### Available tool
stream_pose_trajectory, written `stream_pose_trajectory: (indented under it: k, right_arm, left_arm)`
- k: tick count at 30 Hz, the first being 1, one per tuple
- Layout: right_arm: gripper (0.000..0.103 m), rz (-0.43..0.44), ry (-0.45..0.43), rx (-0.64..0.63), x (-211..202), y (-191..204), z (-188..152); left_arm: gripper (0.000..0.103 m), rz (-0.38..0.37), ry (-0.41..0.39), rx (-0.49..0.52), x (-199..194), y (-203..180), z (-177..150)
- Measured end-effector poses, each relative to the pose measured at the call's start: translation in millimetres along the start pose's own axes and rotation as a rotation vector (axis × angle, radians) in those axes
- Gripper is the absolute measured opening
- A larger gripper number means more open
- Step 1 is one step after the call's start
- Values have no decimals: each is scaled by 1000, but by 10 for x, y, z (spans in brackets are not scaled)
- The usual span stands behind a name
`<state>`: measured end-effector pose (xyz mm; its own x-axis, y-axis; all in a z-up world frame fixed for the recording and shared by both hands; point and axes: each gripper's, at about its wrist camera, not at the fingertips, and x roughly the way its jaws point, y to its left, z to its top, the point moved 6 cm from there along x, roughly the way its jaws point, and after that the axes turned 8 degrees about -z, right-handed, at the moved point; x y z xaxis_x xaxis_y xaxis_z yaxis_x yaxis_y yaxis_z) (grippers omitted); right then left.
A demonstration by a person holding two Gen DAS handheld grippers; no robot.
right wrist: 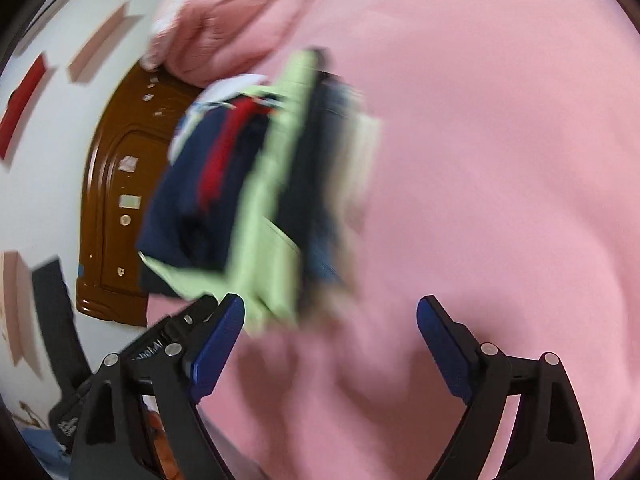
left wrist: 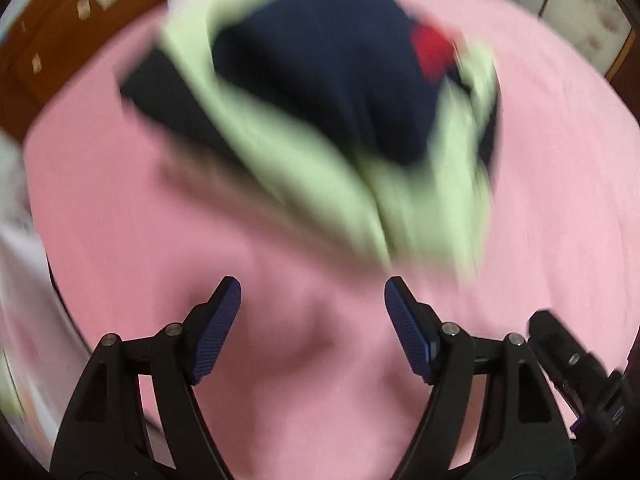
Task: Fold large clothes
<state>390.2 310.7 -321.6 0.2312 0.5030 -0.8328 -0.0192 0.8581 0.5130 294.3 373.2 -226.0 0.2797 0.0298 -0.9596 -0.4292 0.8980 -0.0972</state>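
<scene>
Wood headboard [left wrist: 52, 52] shows far left; the navy and pale green garment [left wrist: 320, 92] lies bunched on the pink bed sheet [left wrist: 140, 200], ahead of both tools. Left hand-held gripper [left wrist: 312, 292] and right hand-held gripper [right wrist: 330, 312] are spread wide, grasping nothing. Blur suggests quick motion; a rushed grab could pinch sheet with cloth. No containers visible.

Both wrist views look down, close, over pink bedsheet [left wrist: 132, 216]; share garment [left wrist: 320, 80].
</scene>
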Motion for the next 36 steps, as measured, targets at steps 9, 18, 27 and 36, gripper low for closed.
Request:
stream_pose_trajectory:
  k: [9,18,27,36]
  right_arm:
    - [99,-335,38,75,-1615,-2159,-1439]
    - [101,-642,-13,18,-3451,-3085,-2269]
    - [102,-551,-62,4,-4467,-2811,-2262]
    - [102,-582,-135,-20,-5131,-2297,-2008]
  left_arm:
    - [72,-39,178,265,-457,-1097,-2250]
    - [72,-187,88,473,-1330,-2457,-3105]
    - [73,-222,-92,710,-2250,-3141,-2903]
    - [81,-260,-120,585,-2584,-3105,-2743]
